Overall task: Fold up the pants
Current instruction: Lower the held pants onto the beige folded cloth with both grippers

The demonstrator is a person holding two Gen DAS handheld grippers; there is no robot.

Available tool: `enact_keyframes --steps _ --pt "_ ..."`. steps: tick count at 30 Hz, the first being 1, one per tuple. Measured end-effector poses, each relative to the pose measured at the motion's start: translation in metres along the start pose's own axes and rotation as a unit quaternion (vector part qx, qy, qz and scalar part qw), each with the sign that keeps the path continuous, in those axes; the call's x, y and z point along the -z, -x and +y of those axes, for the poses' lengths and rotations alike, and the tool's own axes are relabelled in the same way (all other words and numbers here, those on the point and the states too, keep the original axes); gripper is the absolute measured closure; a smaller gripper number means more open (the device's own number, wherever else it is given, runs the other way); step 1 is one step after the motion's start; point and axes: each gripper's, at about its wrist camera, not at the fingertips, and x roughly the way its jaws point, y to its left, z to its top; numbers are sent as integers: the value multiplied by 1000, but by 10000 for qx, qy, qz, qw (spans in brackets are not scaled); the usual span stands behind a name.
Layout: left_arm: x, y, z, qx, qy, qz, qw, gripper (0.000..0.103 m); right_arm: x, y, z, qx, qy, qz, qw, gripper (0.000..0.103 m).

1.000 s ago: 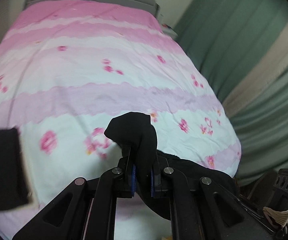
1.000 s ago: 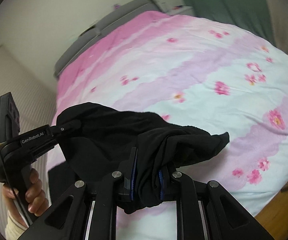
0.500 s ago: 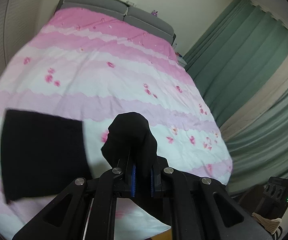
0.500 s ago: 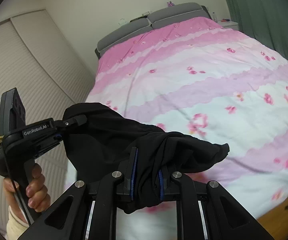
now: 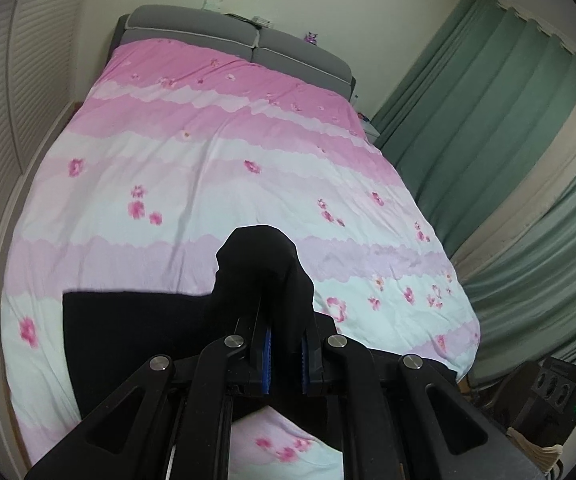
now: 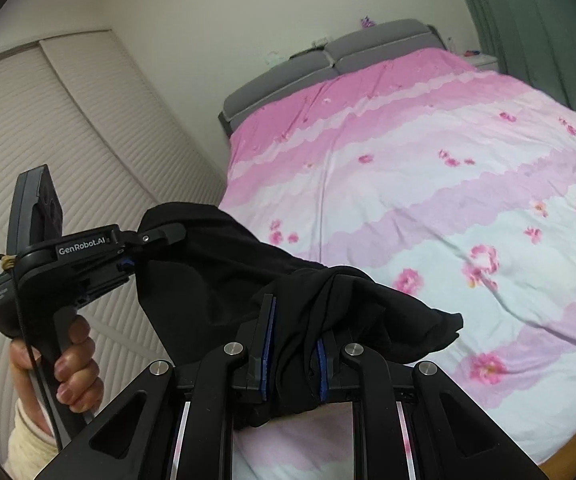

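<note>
Black pants [image 5: 264, 264] are held up above the bed between both grippers. My left gripper [image 5: 284, 354] is shut on a bunched corner of them; a flat black part [image 5: 128, 332] hangs below to the left. In the right wrist view my right gripper [image 6: 292, 354] is shut on another bunch of the pants [image 6: 328, 304]. The cloth stretches left to the left gripper [image 6: 156, 240], held in a hand [image 6: 76, 368].
A bed with a pink and white flowered cover [image 5: 216, 152] fills both views, with a grey headboard [image 5: 224, 36] at the far end. Green curtains [image 5: 508, 128] hang on the right. A ribbed wardrobe door [image 6: 48, 132] stands on the left.
Both grippers have risen with the pants, so more of the bed and room shows. The hanging black part has swung from the far left toward the middle of the left wrist view.
</note>
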Motion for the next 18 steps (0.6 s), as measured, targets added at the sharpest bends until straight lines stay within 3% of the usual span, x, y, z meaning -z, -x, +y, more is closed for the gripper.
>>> enact_keyframes --steps 8,11,14,18 --pt "-48 -52 60 563 -429 507 9962 91 -6 -42 35 632 -277 -239 9973 85" --pt "-48 -79 85 407 -805 909 9918 91 5 -67 49 980 -634 -303 9927 85" --pt "-38 -111 117 199 -1254 1504 9804 91 32 -103 65 1287 -1085 -158 9856 85" --pt "-22 -134 148 62 -1653 1994 9658 91 70 -144 85 1545 -1369 199 9783 85"
